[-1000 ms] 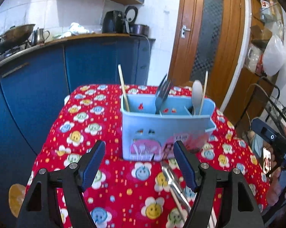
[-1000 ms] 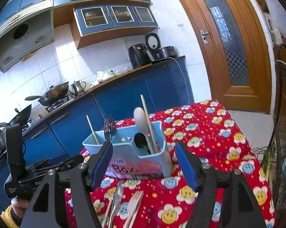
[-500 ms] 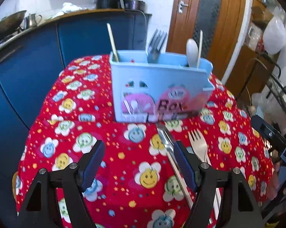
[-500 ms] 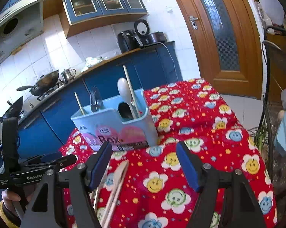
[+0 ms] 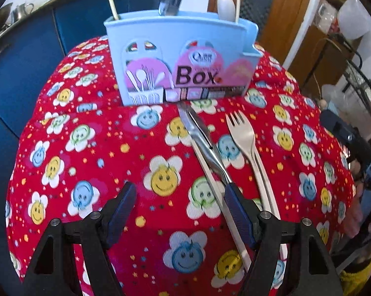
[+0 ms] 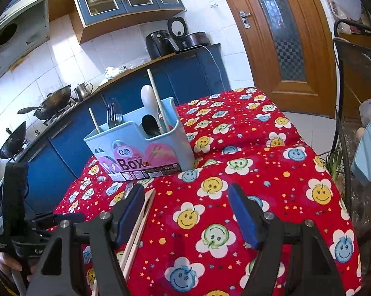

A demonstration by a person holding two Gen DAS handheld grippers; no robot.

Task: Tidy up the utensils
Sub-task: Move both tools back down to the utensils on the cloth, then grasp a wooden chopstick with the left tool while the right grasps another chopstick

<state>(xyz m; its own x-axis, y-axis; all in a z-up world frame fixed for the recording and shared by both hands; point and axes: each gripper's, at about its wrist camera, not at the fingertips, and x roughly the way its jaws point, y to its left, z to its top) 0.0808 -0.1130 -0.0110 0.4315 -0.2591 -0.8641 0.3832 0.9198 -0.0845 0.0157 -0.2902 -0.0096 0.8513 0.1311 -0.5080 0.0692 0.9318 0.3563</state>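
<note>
Your left hand-held gripper [image 5: 179,213] hangs open and empty over the table [image 5: 87,162], tilted steeply down, which suits a pick from above. The loose utensils lie just to its right: a metal knife [image 5: 200,139], a pale fork [image 5: 242,133] and at least one chopstick [image 5: 211,177], all pointing toward the box [image 5: 180,59]. The knife's handle runs behind the right finger, so you cannot tell whether that finger touches it.

Your right hand-held gripper [image 6: 186,211] is open too, holding nothing, aimed more level at the cloth in front of the box. From here a pair of chopsticks [image 6: 138,224] passes beside its left finger.

The box stands upright at the far side and already holds a fork, spoons and chopsticks, sorted by compartment, so the loose pieces likely go in there next.

The near ends of the loose utensils are cut off by the fingers and the frame edge. How many sticks lie beside the fork is hard to make out.
</note>
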